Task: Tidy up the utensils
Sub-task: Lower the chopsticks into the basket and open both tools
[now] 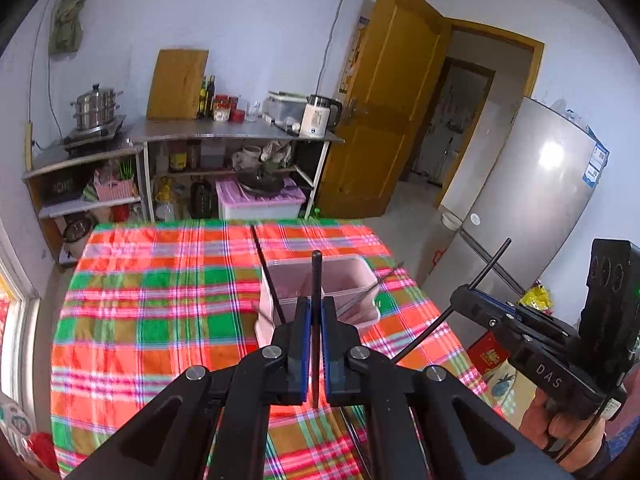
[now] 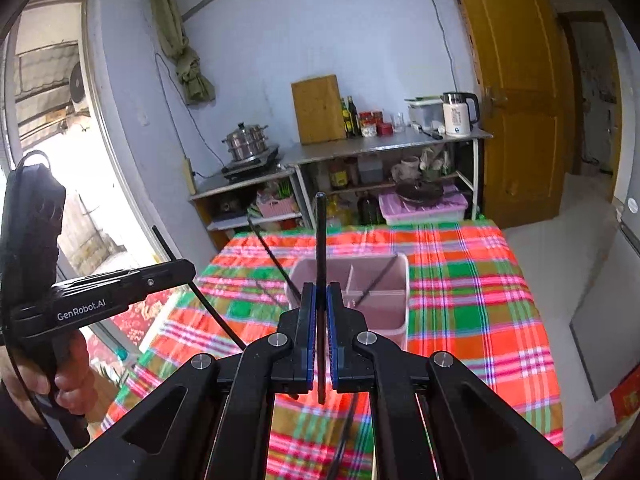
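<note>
One table with a checked cloth (image 1: 160, 280) stands in a kitchen, and on it is a pink divided holder (image 1: 320, 292) containing some chopsticks. Both tools are closed – the left gripper (image 1: 316, 320) clamps a black chopstick (image 1: 316, 280), and the right gripper (image 2: 321, 312) clamps another black chopstick (image 2: 320, 236), both above the cloth.

Pale blue walls (image 1: 260, 20) all round me, a checked cloth in red and green over the table (image 1: 160, 300). Steel shelving (image 1: 236, 132) along the far wall carries a steamer pot (image 1: 96, 106) and kettle (image 1: 318, 116). Wooden door (image 1: 392, 100) open, fridge (image 1: 532, 208) beside it, daylight flooding the window (image 2: 52, 120).
</note>
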Demonstrator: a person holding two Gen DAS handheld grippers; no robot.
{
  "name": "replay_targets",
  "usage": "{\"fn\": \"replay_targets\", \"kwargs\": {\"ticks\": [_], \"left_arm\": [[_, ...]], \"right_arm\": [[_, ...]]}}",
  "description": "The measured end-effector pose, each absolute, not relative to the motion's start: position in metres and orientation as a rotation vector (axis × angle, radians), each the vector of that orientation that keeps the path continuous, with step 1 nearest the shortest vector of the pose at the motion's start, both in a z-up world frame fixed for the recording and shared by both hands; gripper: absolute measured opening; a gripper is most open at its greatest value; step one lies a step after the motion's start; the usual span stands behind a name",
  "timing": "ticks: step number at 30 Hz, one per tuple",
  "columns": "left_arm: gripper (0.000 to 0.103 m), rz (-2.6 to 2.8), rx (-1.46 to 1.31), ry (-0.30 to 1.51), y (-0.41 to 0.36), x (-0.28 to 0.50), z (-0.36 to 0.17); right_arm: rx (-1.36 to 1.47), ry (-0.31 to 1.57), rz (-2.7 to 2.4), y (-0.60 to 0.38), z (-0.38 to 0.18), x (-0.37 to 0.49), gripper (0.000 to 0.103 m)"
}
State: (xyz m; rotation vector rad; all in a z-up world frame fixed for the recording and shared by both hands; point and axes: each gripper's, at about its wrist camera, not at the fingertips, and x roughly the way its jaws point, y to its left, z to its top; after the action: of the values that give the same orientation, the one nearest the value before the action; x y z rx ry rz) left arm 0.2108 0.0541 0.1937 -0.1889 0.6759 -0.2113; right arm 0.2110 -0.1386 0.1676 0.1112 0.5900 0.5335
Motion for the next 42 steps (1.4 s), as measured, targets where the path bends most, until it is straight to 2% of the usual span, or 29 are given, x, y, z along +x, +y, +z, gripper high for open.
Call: {"fn": "replay_targets", "kwargs": {"ticks": [10,16,36,42], "left_arm": [[0.004,-0.202,-0.214,0.609,0.063,0.245,0.236],[0.004,-0.19,-0.21,0.593,0.065,0.266,0.241],[0.005,-0.158,-0.201,0.699,0.073,0.307,0.15],[0.005,-0.155,-0.206,0.703,0.076,0.305,0.14]], "right_arm": [[0.156,0.51,0.539,-0.136,0.199,0.237,0.005],[0.172,0.477,0.531,-0.133,0.206,0.258,0.005],[0.144,0.598,0.514,-0.115,0.134,0.3,0.005],[0.126,0.639,0.505,-0.112,0.122,0.302,0.005]]}}
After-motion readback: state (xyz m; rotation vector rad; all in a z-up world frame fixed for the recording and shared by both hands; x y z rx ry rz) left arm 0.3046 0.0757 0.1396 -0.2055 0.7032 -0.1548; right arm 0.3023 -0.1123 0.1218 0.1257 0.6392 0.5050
